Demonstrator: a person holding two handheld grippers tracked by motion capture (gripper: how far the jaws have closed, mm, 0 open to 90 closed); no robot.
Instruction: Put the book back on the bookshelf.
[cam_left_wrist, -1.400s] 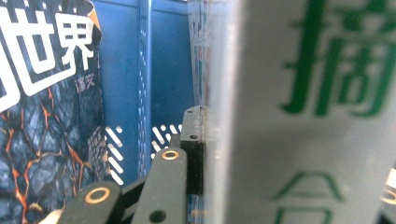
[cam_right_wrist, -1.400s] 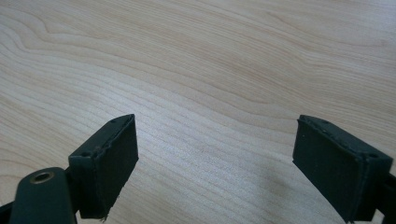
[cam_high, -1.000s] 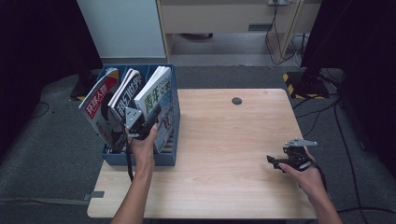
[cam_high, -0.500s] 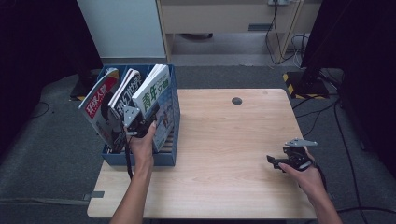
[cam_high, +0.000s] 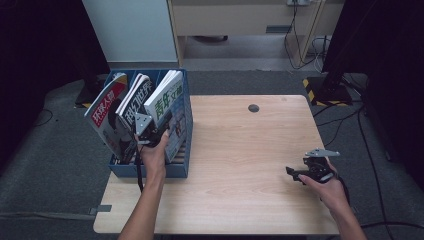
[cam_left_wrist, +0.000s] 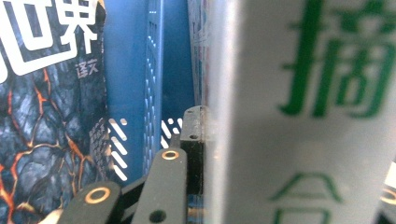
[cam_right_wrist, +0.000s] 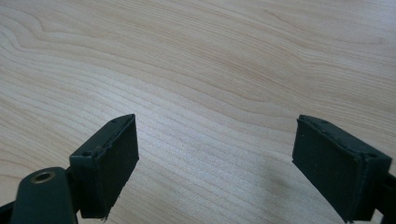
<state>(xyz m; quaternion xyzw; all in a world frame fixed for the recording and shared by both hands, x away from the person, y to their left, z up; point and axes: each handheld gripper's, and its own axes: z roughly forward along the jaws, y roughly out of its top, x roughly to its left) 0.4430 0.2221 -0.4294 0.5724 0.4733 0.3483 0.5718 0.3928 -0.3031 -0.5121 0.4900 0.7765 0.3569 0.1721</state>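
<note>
Nothing has shifted: my left gripper (cam_high: 151, 134) still clamps the green-titled magazine (cam_high: 167, 107).

Both hands sit where they were a second ago, so the lift has not begun. The magazine stands tilted in the right slot of the blue file holder (cam_high: 150, 170), beside the lava-cover magazine (cam_left_wrist: 44, 126). My right gripper (cam_right_wrist: 215, 163) rests over bare table (cam_high: 240, 150), jaws wide apart and empty.

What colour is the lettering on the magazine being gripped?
Green, on a white magazine cover; clearest in the left gripper view.
</note>
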